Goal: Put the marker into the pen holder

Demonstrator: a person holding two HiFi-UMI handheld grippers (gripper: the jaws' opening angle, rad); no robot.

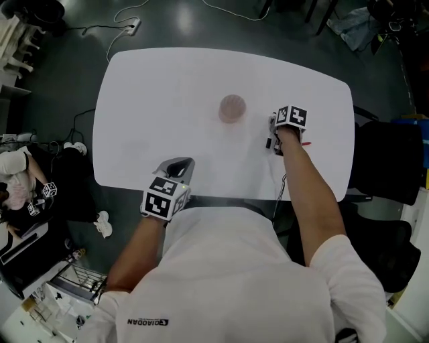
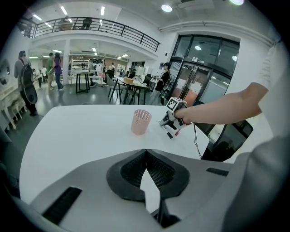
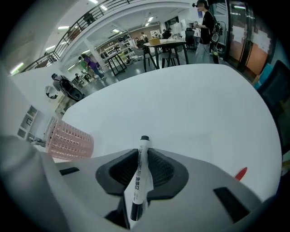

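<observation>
Near pen holder [image 3: 70, 141], marker [image 3: 139, 176] in gripper [image 3: 144, 151]

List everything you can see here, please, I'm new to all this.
table: one, white, centre of the head view
pen holder: one, pink, perforated, upright on the table, apart from both grippers
marker: one, white body with black ends, between the right gripper's jaws
small red object: one, red, on the table beside the right gripper; too small to identify
chair: one, black, at the table's right edge
cables: several, white, on the dark floor beyond the table
left gripper: one, grey, jaws together and empty, at the table's near edge
right gripper: one, grey, jaws closed on the marker, to the right of the pen holder
</observation>
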